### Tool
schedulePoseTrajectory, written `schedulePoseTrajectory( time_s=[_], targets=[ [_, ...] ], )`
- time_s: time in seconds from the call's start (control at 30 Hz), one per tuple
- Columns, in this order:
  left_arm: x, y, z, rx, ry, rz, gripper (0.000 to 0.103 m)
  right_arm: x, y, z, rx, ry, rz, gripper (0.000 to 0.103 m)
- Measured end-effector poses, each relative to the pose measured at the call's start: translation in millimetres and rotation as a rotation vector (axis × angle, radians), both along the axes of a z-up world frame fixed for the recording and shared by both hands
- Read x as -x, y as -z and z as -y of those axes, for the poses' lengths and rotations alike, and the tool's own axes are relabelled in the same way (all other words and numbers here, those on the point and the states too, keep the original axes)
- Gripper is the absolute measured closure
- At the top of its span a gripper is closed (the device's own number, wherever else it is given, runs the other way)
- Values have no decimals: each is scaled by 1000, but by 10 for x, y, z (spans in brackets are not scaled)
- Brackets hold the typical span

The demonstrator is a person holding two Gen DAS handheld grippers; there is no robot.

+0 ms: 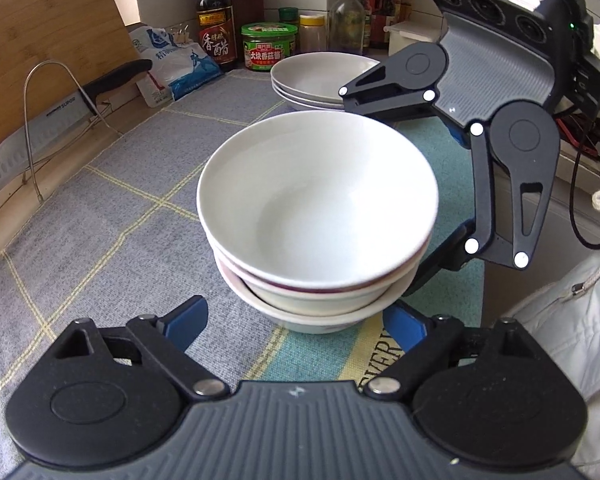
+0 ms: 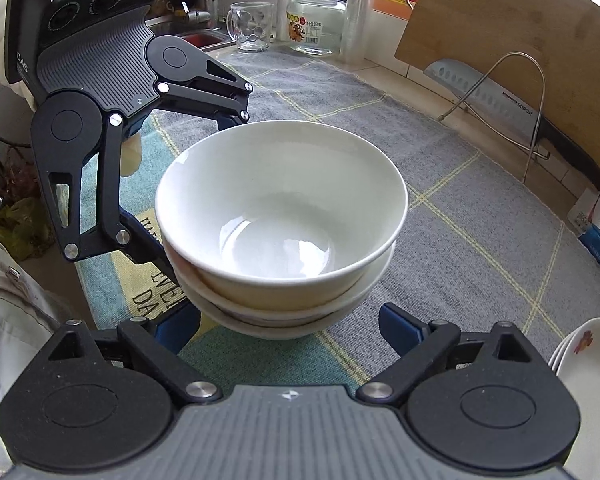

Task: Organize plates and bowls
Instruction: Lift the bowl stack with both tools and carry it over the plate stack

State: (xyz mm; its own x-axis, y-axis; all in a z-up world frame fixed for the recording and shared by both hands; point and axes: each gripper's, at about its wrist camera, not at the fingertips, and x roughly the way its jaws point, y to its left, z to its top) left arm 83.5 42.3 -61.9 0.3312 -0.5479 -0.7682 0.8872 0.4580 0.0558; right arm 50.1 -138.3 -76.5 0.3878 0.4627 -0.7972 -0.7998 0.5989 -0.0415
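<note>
A stack of three white bowls (image 1: 316, 216) stands on the checked cloth; it also shows in the right wrist view (image 2: 280, 220). My left gripper (image 1: 296, 320) is open, its blue-padded fingers on either side of the stack's base. My right gripper (image 2: 290, 328) is open too, straddling the stack from the opposite side. Each gripper appears in the other's view, the right one at the stack's right (image 1: 384, 200), the left one at its left (image 2: 192, 188). A stack of white plates (image 1: 320, 78) sits behind the bowls, and its edge shows at the lower right (image 2: 588, 376).
A cleaver (image 1: 40, 136) rests in a wire rack against a wooden board (image 1: 40, 28) at the left. Sauce bottles and jars (image 1: 268, 44) line the back wall. A glass mug (image 2: 252, 26) and a large jar (image 2: 316, 24) stand near the sink.
</note>
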Motion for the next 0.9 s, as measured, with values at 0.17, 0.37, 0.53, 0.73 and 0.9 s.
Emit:
schedulePoseTrajectory(
  time_s=[0.17,0.37,0.53,0.73,0.9],
  targets=[
    [-19,44,17,-17,2,-3,7,-40,-8,-24,5,-16,-8,6],
    [-42,19,12,-12,49,6,9,-54,-23,-50,14,-52,-24,12],
    [-42,9,30,-11,112,-7,21,-74,-23,-63,15,-72,-39,15],
    [-61,13,43,-10,150,-23,24,-94,-20,-83,16,-80,-50,15],
    [-96,11,46,-11,172,-36,24,-113,-17,-89,14,-81,-62,15]
  ],
)
